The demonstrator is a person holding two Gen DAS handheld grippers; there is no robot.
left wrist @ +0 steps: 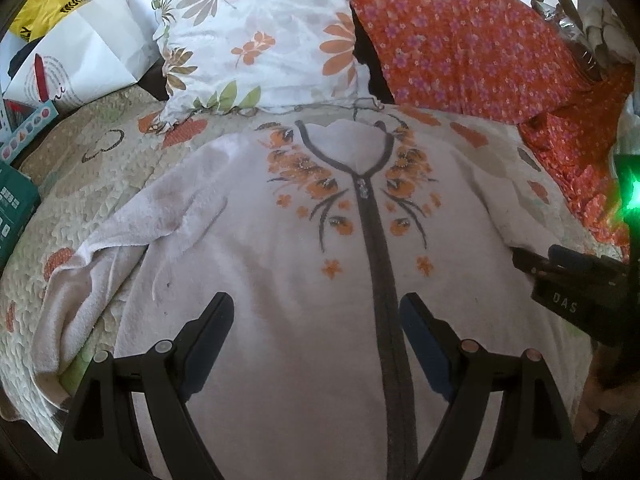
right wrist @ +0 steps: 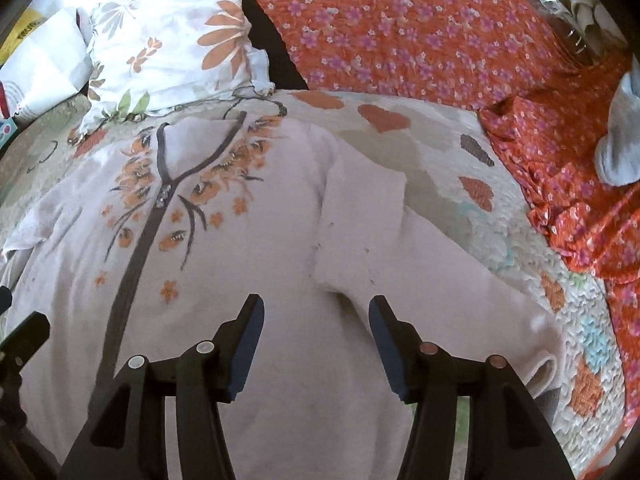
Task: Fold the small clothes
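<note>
Lying front-up on a quilted bedspread [left wrist: 100, 160] is a pale fleece zip-front garment [left wrist: 280, 280], its dark zipper band [left wrist: 374, 240] running from the open neckline toward the viewer and flanked by orange embroidered flowers [left wrist: 304, 168]. The left hand-held gripper [left wrist: 316, 320] hovers above the chest area with its jaws set wide and nothing between them. The right hand-held gripper [right wrist: 316, 320] hangs over the garment's side near the armpit fold, its jaws parted and empty; its body also shows at the right edge of the left wrist view, beside a green light. One sleeve [right wrist: 400, 240] lies folded back along the garment's side with its cuff toward the viewer; the other sleeve [left wrist: 100, 272] lies bunched and creased at the opposite side on the bedspread. Behind the neckline rests a white pillow with a leaf-and-flower print [left wrist: 256, 36], and next to it an orange cloth with small purple flowers [left wrist: 472, 44]. A white paper bag [left wrist: 84, 60] stands at the far left, with a yellow bag [left wrist: 44, 8] behind it.
</note>
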